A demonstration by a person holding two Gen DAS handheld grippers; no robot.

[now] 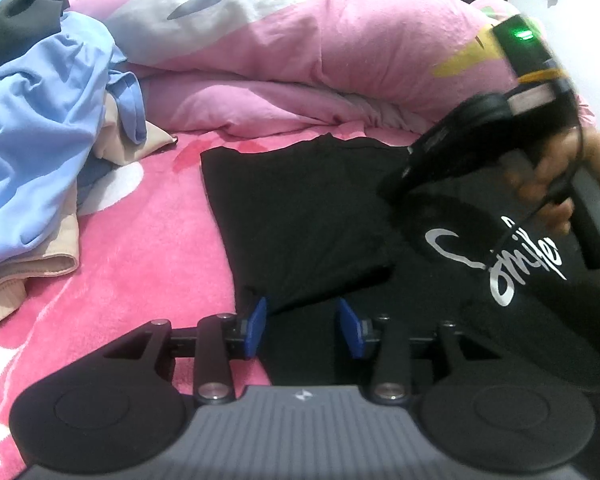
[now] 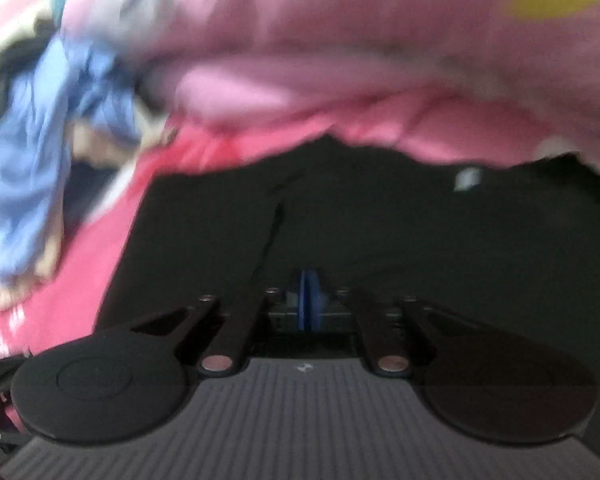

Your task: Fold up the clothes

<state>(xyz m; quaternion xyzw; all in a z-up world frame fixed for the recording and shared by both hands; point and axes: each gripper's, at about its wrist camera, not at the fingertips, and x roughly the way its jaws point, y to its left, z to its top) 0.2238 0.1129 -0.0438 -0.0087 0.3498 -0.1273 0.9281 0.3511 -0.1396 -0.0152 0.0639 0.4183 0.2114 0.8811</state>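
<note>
A black T-shirt [image 1: 308, 208] with white script lettering [image 1: 504, 264] lies flat on the pink bed sheet [image 1: 148, 264]; its left side is folded inward. My left gripper [image 1: 305, 328] is open, its blue pads [image 1: 258, 326] straddling the shirt's near-left edge just above the cloth. A hand holds the right gripper [image 1: 396, 184] over the shirt's upper right part, blurred by motion. In the right wrist view the right gripper [image 2: 310, 300] has its blue pads pressed together over the black shirt [image 2: 380, 220]. Whether cloth is pinched between them is not visible.
A pile of loose clothes [image 1: 40, 140], light blue, beige and dark grey, sits left of the shirt, also seen as a blue garment [image 2: 28, 160]. A bunched pink quilt [image 1: 300, 60] lies along the shirt's far edge. Bare sheet lies between pile and shirt.
</note>
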